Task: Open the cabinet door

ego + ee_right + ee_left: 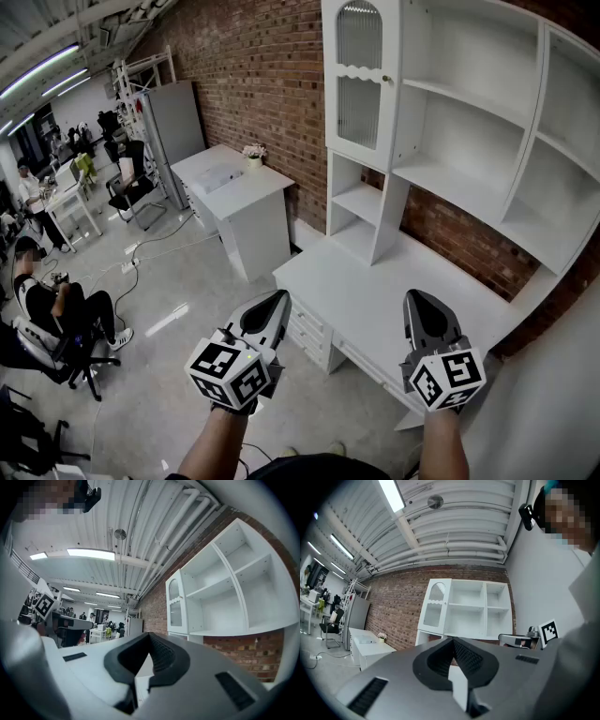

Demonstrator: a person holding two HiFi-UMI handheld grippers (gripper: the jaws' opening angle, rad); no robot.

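A tall white cabinet stands on a white desk [375, 309] against the brick wall. Its narrow glass door [360, 84] at the upper left is closed, and a small knob [382, 79] sits on the door's right edge. The door also shows in the left gripper view [434, 605] and the right gripper view [176, 604]. My left gripper [278, 300] and right gripper [417, 300] are held side by side in front of the desk, well short of the cabinet. Both are shut with nothing between the jaws [452, 641] [150, 637].
Open white shelves [469, 122] fill the cabinet to the right of the door. A second white desk [234, 187] with a small flower pot [253, 153] stands further left beside a grey locker [176, 127]. A seated person [56, 305] and office chairs are on the floor at left.
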